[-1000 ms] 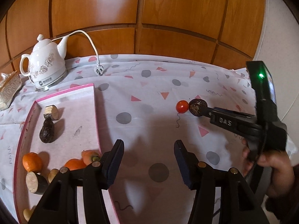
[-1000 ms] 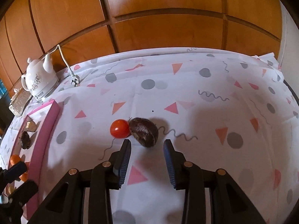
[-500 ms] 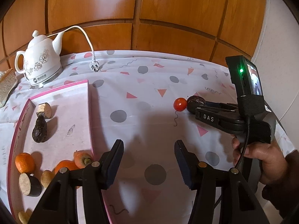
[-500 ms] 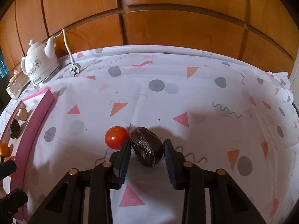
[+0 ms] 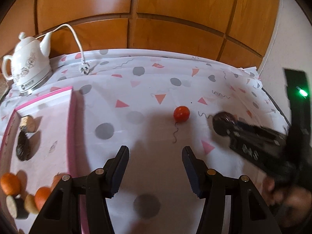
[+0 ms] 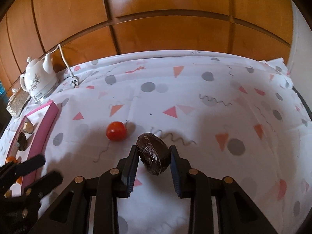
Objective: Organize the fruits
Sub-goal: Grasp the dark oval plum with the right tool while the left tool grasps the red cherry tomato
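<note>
A dark brown fruit (image 6: 153, 154) sits between the pads of my right gripper (image 6: 154, 151), which is shut on it and holds it tilted just over the cloth. From the left wrist view the same fruit (image 5: 223, 121) shows at the tip of the right gripper, held by a hand. A small red tomato (image 6: 116, 131) lies on the cloth left of it, apart from it. My left gripper (image 5: 155, 154) is open with nothing between its fingers, and the tomato (image 5: 181, 114) lies beyond it. The pink tray (image 5: 71, 117) at the left holds oranges (image 5: 9, 183), a dark fruit (image 5: 22, 146) and cut pieces.
A white kettle (image 5: 29, 72) stands at the back left with its cord and plug (image 5: 84, 69) lying on the patterned tablecloth. Wood panelling closes off the back. The table edge runs along the right. A shiny packet (image 6: 17, 101) lies left of the kettle.
My right gripper closed on the dark fruit and drew it to the right, away from the tomato. The left gripper moved forward, so the tray has slid further left in its view.
</note>
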`<action>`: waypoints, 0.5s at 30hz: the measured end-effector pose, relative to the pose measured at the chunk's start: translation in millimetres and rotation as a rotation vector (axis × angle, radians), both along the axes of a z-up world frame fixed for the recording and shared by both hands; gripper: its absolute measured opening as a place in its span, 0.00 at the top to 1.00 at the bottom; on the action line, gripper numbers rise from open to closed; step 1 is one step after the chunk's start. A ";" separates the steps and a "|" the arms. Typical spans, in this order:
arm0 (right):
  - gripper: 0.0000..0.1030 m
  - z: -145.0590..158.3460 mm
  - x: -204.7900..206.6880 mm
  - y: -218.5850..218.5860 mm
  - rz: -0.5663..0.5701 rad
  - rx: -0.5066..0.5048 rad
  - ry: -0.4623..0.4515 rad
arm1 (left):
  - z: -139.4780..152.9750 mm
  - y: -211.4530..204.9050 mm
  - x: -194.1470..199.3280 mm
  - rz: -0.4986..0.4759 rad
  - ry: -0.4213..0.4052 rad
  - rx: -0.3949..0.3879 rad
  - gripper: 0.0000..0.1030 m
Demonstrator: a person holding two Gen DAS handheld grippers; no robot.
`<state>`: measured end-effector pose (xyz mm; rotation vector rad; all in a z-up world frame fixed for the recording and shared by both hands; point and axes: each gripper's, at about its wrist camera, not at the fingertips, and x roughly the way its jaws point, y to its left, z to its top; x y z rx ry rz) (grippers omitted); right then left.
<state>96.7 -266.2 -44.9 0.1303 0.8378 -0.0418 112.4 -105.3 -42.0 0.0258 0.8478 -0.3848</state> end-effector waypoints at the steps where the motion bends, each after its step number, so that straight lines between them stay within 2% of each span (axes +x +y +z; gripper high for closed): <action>1: 0.70 0.1 -2.7 -1.3 -0.009 -0.003 0.001 | -0.9 -4.1 4.0 -0.003 -0.001 0.005 0.44; 8: 0.70 0.6 -12.6 -7.1 -0.034 -0.012 -0.009 | -11.9 -26.0 37.2 -0.005 0.039 -0.019 0.45; 15: 0.70 -3.1 -14.1 -9.3 -0.042 -0.014 -0.036 | -15.6 -42.8 51.5 -0.006 0.027 -0.035 0.45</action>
